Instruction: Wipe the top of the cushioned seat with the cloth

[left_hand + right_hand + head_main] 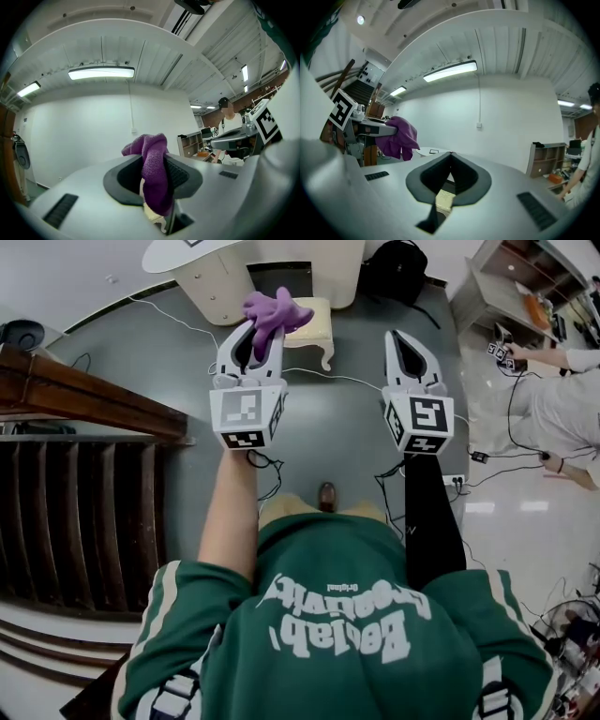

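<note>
A purple cloth (272, 313) hangs bunched from the tip of my left gripper (255, 334), which is shut on it and held above the floor in the head view. The cloth (154, 173) fills the jaws in the left gripper view. Beyond and below it stands the cream cushioned seat (317, 326), partly hidden by the cloth. My right gripper (403, 336) hovers to the right of the seat, shut with nothing between its jaws. In the right gripper view the right gripper (450, 153) has its tips touching, and the cloth (399, 137) shows at the left.
A white round table (202, 263) and a cabinet stand behind the seat. A wooden stair rail (84, 395) runs at the left. Cables (333, 379) trail over the grey floor. A person in white (562, 399) crouches at the right near shelving (511, 277).
</note>
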`<state>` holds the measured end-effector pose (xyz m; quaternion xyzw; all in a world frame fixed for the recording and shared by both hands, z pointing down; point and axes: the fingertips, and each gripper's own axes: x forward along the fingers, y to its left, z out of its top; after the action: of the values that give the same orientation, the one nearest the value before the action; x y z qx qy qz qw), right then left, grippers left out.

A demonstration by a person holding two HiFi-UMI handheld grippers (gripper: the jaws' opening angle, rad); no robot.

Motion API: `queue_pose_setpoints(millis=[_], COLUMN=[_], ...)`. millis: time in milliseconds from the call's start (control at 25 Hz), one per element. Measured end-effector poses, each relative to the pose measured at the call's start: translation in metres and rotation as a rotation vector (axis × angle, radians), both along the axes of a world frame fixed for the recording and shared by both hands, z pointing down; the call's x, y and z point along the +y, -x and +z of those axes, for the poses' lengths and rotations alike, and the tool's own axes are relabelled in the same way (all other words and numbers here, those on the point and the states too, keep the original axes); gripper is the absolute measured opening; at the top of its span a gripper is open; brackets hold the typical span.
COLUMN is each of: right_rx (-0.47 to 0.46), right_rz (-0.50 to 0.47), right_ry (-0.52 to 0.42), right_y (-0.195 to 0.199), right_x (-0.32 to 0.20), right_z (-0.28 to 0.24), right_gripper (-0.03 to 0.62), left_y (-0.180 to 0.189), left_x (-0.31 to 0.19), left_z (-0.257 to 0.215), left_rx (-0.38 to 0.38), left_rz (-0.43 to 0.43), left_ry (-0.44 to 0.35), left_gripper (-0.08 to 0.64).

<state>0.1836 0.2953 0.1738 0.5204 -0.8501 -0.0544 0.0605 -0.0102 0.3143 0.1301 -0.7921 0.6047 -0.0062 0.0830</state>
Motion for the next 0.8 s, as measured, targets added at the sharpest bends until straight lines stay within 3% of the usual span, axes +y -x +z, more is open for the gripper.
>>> queue_pose_setpoints(millis=[400,800], right_rx=[-0.007,0.036], right_rz=[0.000,0.042], right_ry=[0.006,0.035], right_y=[0.006,0.015], right_x=[-0.013,-0.093], right_z=[0.009,0.024], right_gripper=[0.008,0.008], left_y=[0.005,0.016], left_x=[-0.013,-0.101], left_z=[0.009,0.023], left_rx=[0.003,0.016], left_rz=[0.004,0.040], left_ry=[0.010,0.024], left_gripper=[0.117,0.117])
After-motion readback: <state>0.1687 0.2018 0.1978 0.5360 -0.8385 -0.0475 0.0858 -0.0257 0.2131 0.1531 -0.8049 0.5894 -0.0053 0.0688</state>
